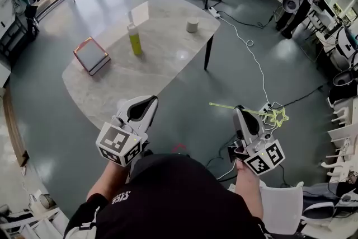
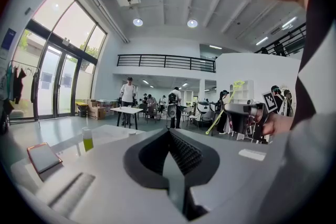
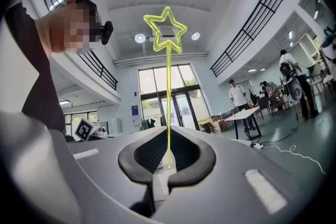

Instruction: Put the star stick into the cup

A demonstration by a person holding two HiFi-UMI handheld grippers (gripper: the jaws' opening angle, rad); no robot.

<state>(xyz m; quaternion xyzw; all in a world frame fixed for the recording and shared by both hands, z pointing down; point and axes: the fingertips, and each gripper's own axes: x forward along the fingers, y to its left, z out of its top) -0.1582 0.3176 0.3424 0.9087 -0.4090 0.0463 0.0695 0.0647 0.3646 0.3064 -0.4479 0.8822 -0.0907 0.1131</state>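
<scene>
Dark clothing on the person (image 1: 168,198) fills the bottom of the head view; a small white print on it is too blurred to read. Just beyond it come the two hand-held tools, each with a cube of black-and-white square markers at its rear.

Clamped in the right gripper (image 1: 240,110) is the star stick (image 3: 168,92), with both jaws closed on its lower end. It is a thin, translucent yellow-green rod topped by an open five-pointed star outline in the same glowing colour. In the right gripper view it stands straight up from the jaws. From the head view it lies crosswise over the gripper's tip, with the star out to the right, above the grey floor and well clear of the table.

With its jaws pressed together on nothing, the left gripper (image 1: 146,102) is held over the near edge of the marble table (image 1: 162,64).

A small pale cup (image 1: 192,25) stands on the far part of the table, well apart from the stick. Near it are a yellow-green bottle (image 1: 134,39) and a red-rimmed tray (image 1: 91,55). A blue sign beside the glass doors is too small to read.
</scene>
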